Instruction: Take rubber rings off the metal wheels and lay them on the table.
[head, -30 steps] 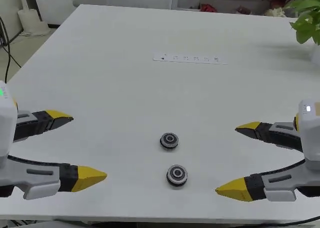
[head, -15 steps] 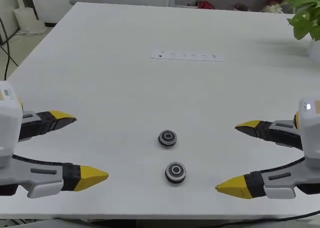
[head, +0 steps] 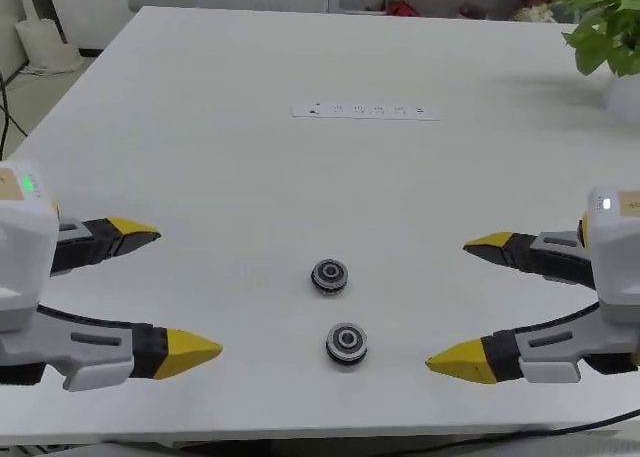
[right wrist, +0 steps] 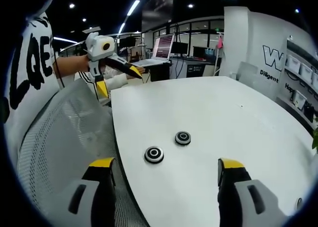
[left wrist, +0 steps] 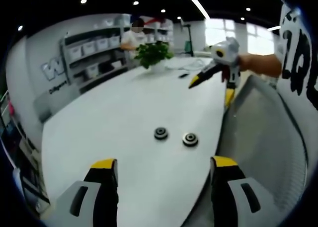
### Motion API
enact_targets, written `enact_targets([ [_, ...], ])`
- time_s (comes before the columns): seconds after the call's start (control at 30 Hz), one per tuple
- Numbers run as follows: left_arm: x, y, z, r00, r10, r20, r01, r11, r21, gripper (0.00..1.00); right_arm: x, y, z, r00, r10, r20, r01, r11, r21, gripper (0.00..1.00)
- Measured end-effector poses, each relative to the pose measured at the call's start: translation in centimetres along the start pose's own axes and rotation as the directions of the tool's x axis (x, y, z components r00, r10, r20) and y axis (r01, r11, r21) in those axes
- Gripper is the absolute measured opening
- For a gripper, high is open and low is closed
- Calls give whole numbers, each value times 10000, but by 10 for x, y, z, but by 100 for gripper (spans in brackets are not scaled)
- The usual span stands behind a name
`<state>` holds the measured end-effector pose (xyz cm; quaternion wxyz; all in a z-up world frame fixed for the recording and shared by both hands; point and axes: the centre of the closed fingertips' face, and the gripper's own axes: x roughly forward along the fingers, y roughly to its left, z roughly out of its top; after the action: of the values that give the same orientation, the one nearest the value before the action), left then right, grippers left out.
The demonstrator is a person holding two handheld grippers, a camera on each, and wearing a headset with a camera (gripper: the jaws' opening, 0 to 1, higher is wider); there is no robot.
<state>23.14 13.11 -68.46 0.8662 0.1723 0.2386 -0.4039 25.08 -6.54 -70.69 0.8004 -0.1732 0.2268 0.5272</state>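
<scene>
The left gripper (head: 189,293) and right gripper (head: 447,304) hover spread wide and empty either side of the two metal wheels (head: 329,276), which lie flat on the table (head: 250,167) between them, the nearer wheel (head: 346,343) seemingly closer to the right gripper.

I'm in an office: long white table (head: 250,157), shelves of bins (left wrist: 94,48) upper left in my left gripper view, lit monitor (right wrist: 164,45) (upper middle, right gripper view).

The far wheel (head: 330,276) and near wheel (head: 346,343) are laid on the white table (head: 250,177), flanked by the left gripper (head: 189,292) and right gripper (head: 447,304), jaws spread wide
</scene>
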Motion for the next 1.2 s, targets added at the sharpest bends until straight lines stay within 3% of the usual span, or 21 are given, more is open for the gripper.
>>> enact_targets([
  [0.67, 18, 5, 10, 9994, -286, 184, 280, 9992, 297, 75, 11, -4, 3, 9995, 302, 27, -300, 9986, -431, 75],
  [1.2, 41, -3, 21, 9950, -984, 172, 964, 9910, 924, 75, 21, -9, 6, 9980, 632, 39, -627, 9956, -692, 68],
])
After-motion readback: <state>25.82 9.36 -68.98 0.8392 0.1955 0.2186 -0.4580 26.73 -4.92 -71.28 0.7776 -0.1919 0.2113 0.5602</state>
